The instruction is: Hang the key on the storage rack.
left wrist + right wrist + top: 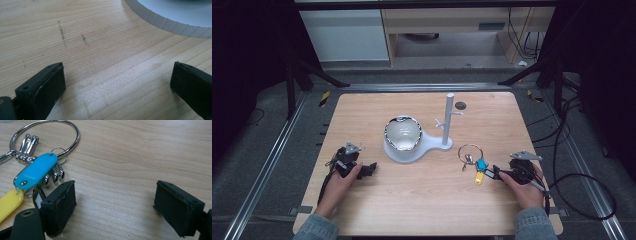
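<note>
A metal key ring (470,151) (72,135) with a blue tag (482,164) (37,170), a yellow tag (479,177) (7,202) and several silver keys lies on the table at the right. My right gripper (495,173) (115,207) rests open on the wood just right of the tags, with only bare wood between its jaws. A white stand (447,120) with short pegs rises from a white base (432,145) (175,20) that carries a shiny bowl (402,133). My left gripper (368,169) (117,85) lies open on the table left of the base, holding nothing.
The wooden table (422,200) sits inside a metal frame. A small dark disc (460,105) lies near the back edge behind the stand. Cables (582,180) trail off the right side. Faint pencil marks (62,35) show on the wood ahead of the left jaws.
</note>
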`<state>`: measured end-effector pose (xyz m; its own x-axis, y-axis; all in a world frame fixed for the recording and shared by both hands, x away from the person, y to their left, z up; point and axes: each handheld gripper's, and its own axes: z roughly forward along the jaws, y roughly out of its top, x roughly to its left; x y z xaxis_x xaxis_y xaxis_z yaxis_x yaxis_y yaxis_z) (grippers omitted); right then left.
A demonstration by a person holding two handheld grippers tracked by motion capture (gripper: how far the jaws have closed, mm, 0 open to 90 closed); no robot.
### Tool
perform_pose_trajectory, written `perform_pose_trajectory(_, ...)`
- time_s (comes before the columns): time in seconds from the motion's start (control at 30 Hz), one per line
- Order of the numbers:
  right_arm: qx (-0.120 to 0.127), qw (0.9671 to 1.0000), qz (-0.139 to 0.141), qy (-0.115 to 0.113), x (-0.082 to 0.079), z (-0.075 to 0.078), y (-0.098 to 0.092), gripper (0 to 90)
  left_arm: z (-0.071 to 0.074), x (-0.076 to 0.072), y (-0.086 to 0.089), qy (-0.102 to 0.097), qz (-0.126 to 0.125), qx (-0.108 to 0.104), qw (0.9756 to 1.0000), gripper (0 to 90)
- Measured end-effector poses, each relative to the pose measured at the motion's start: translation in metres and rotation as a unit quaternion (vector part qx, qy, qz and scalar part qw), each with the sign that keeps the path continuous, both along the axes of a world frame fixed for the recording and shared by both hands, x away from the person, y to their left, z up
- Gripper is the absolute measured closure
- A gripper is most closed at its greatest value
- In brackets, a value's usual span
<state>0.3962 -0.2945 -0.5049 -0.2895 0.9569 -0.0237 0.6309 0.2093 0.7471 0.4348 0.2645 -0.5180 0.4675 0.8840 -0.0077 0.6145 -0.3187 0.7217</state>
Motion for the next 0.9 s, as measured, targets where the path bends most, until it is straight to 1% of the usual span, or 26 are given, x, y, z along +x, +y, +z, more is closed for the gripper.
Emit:
perform_pose_trajectory(0.07,0.000,1.0000,0.000,0.003,0.000,0.001,0.000,18.3,0.000,0.000,0.000,0.000,0.000,0.000,1.0000,0.0)
perform_pose_trajectory(0.1,-0.002,1.0000,0.000,0.004,0.001,0.001,0.000,19.9,0.000,-0.001,0.000,0.000,0.001,0.001,1.0000,0.0)
perform_pose_trajectory(0.17,-0.002,1.0000,0.000,0.005,0.002,0.003,0.001,28.9,0.000,-0.003,0.001,0.001,0.001,0.001,1.0000,0.0)
perform_pose_trajectory(0.23,0.000,1.0000,0.004,0.004,0.002,0.006,0.004,35.9,0.000,-0.003,0.001,0.002,-0.001,0.003,1.0000,0.0)
perform_pose_trajectory(0.27,0.001,1.0000,0.008,-0.005,0.000,0.009,0.007,42.1,0.000,-0.003,0.001,0.002,-0.001,0.003,1.0000,0.0)
perform_pose_trajectory(0.37,-0.001,0.9994,0.022,-0.026,-0.004,0.017,0.014,53.3,0.000,-0.003,0.001,0.002,-0.001,0.003,1.0000,0.0)
perform_pose_trajectory(0.4,-0.001,0.9994,0.022,-0.026,-0.004,0.017,0.014,53.3,0.000,-0.003,0.001,0.002,-0.001,0.003,1.0000,0.0)
perform_pose_trajectory(0.43,0.000,0.9983,0.039,-0.042,-0.008,0.025,0.021,61.7,0.000,-0.003,0.001,0.001,0.000,0.001,1.0000,0.0)
perform_pose_trajectory(0.47,-0.001,0.9979,0.044,-0.047,-0.009,0.027,0.023,65.3,0.000,-0.003,0.001,0.001,0.000,0.002,1.0000,0.0)
perform_pose_trajectory(0.5,-0.001,0.9979,0.044,-0.047,-0.009,0.027,0.023,65.3,0.000,-0.003,0.001,0.001,0.000,0.002,1.0000,0.0)
perform_pose_trajectory(0.53,-0.002,0.9972,0.052,-0.054,-0.010,0.029,0.026,67.9,0.000,-0.003,0.001,0.001,0.000,0.002,1.0000,0.0)
perform_pose_trajectory(0.6,-0.006,0.9958,0.070,-0.058,-0.011,0.032,0.035,72.5,0.000,-0.002,0.000,0.001,0.000,0.001,1.0000,0.0)
perform_pose_trajectory(0.7,-0.009,0.9953,0.080,-0.054,-0.011,0.031,0.042,71.1,0.000,-0.002,0.000,0.001,0.000,0.001,1.0000,0.0)
perform_pose_trajectory(0.87,-0.006,0.9958,0.080,-0.043,-0.009,0.030,0.050,57.1,0.000,-0.002,0.000,0.001,0.000,0.002,1.0000,0.0)
perform_pose_trajectory(0.9,-0.006,0.9958,0.080,-0.043,-0.009,0.030,0.050,57.1,0.000,-0.002,0.000,0.001,0.000,0.002,1.0000,0.0)
